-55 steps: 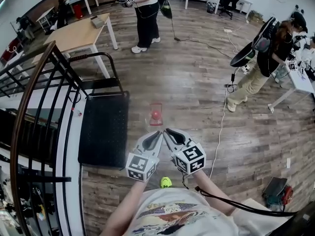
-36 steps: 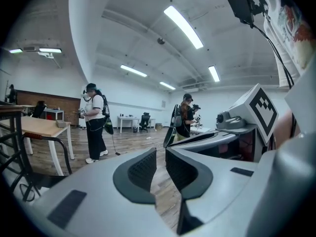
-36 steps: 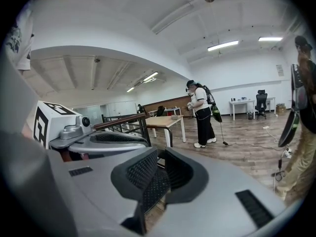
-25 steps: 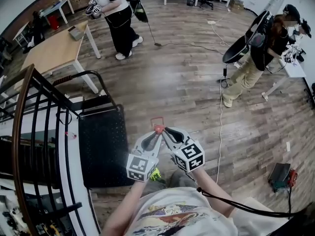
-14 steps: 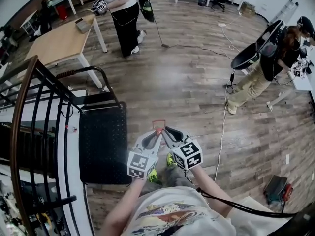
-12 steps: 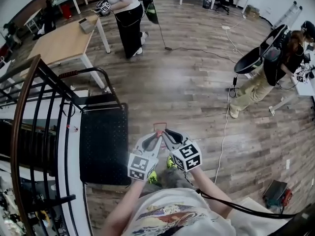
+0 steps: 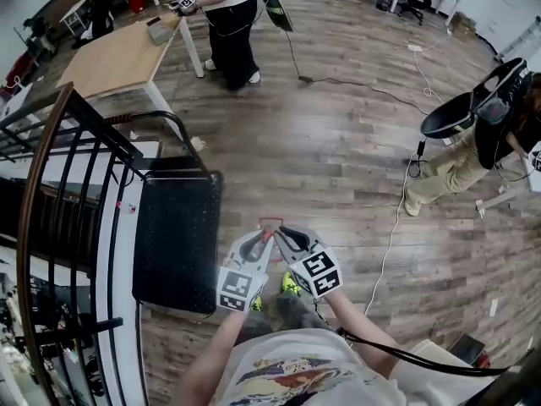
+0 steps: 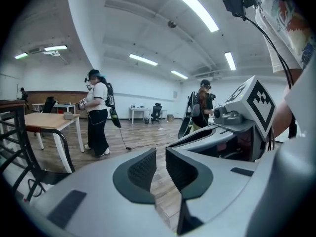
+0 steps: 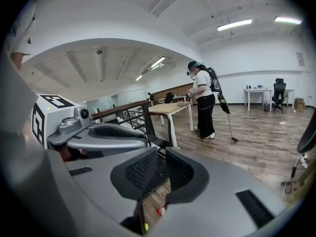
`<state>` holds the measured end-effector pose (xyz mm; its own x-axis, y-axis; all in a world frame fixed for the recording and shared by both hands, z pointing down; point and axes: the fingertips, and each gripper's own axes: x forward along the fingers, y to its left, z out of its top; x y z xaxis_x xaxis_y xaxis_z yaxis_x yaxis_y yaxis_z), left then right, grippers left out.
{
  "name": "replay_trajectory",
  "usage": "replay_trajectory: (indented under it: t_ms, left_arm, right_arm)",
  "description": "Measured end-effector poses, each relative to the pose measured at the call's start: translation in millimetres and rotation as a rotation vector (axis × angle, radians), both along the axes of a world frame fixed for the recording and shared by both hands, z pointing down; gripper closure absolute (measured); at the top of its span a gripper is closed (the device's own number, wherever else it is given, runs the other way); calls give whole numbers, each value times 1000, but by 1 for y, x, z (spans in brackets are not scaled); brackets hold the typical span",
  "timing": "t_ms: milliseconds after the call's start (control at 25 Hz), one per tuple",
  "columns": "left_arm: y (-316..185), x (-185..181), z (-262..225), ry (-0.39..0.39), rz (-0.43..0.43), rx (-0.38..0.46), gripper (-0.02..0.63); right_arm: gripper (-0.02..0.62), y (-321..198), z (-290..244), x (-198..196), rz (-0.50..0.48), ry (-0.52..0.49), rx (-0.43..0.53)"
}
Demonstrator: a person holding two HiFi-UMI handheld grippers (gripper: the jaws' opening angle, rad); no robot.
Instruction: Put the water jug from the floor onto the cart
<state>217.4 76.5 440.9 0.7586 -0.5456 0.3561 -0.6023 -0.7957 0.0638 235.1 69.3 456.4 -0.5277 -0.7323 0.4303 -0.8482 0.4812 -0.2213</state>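
Observation:
The water jug [image 7: 270,223], clear with a red top, stands on the wood floor just beyond both gripper tips; only its upper rim shows in the head view. My left gripper [image 7: 263,240] and right gripper [image 7: 284,234] are held side by side, tips converging on the jug. Both are shut with nothing between the pads. In the left gripper view the left gripper [image 8: 160,153] shows only floor through a thin slit. Below the right gripper [image 9: 160,155], a red scrap [image 9: 160,211] shows. The black flat cart [image 7: 177,235] with its curved handle [image 7: 181,128] sits directly left of the jug.
A black railing with a brown handrail [image 7: 42,227] runs along the left. Beyond the cart are a wooden table [image 7: 118,53] and a standing person [image 7: 232,24]. Another person [image 7: 494,121] bends at the right. A white cable [image 7: 389,235] crosses the floor.
Both grippers have sunk lower and closer to the floor together. The jug, once clear ahead of the tips, now lies almost hidden behind them. Neither gripper's jaws have visibly changed.

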Motion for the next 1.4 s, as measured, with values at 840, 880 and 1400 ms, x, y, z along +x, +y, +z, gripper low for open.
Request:
replay_trajectory:
  t_ms: [840,880,1400]
  left_arm:
    - [-65,19,103,-4,-28,0,513]
    - [-67,17,109,-4,-27,-1,494]
    - [-89,6,219,-28,-12,16,472]
  right_arm:
    - [488,-55,109,30,87,-16,-22]
    - [488,-55,114,30,93,-14,-23]
    - [486,-67,217,18,132,31,-36]
